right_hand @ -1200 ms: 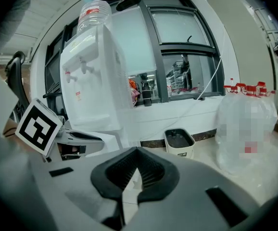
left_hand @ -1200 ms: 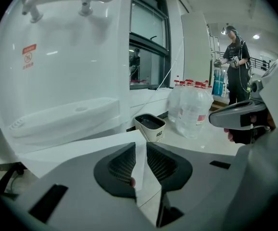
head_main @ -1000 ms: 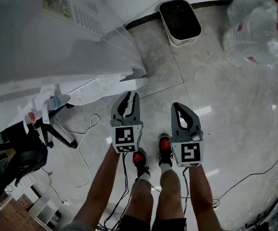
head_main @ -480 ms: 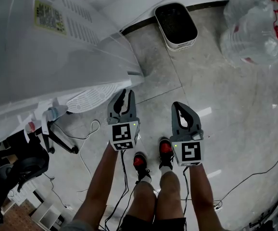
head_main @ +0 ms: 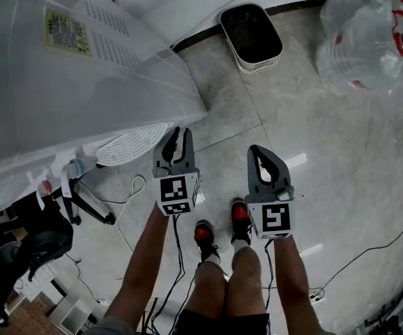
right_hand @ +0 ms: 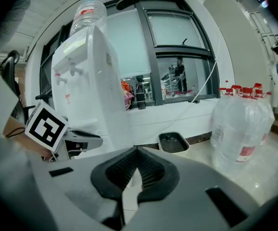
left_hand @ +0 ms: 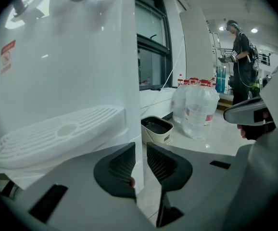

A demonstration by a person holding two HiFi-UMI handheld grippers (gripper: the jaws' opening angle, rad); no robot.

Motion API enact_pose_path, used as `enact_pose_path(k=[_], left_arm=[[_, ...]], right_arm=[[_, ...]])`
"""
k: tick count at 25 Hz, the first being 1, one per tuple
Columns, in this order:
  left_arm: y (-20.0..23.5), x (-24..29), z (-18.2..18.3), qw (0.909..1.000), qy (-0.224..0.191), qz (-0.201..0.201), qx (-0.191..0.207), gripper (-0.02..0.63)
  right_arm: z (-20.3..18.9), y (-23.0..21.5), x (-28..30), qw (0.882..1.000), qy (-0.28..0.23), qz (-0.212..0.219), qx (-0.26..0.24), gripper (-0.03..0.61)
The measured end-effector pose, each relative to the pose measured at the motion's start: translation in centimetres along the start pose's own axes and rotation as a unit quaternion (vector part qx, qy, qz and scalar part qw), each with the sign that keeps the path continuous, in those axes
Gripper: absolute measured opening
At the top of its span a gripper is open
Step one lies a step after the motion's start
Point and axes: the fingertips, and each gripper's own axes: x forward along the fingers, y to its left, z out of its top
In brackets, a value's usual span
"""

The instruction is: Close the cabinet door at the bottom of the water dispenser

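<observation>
The door [left_hand: 139, 168] is at the foot of the dispenser [head_main: 83, 89], below the tray [head_main: 130, 142]. The left claw [head_main: 181, 133] is just in front of the dispenser's lower front corner, to the right of the tray, and it points down toward that corner. In the left gripper view a white vertical edge runs down the dispenser and continues into the gap between the jaws. This lowest part is the edge of the door. The jaws stand a little apart. The white edge fills only the left part of the gap, and pale floor shows in the rest. I do not see the pads pressing on it. Whether one pad touches it I cannot tell.

The door is plain white and smooth, the same colour as the dispenser. In the head view the tray and the dispenser's body hide it, so I cannot tell if it is flush or a little ajar.

The right claw [head_main: 259, 152] is farther from the dispenser, over the floor, and touches nothing. Its jaws meet at the tips, with nothing between them.

Behind the dispenser, by the wall, stands a bin [head_main: 252, 35]. Farther from the dispenser stand large water bottles [head_main: 369, 40].
</observation>
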Motion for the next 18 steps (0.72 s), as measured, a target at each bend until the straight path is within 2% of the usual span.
enact_pose_path(k=[9, 18], left_arm=[[-1.9, -2.4, 1.9, 0.9999, -0.004, -0.011, 0.0, 0.091], [-3.6, -8.8, 9.1, 0.9996, -0.026, -0.013, -0.002, 0.091]], right_arm=[[2.1, -0.2, -2.4, 1.0, 0.0, -0.006, 0.0, 0.017], [9.4, -0.3, -7.4, 1.0, -0.016, -0.004, -0.015, 0.017]])
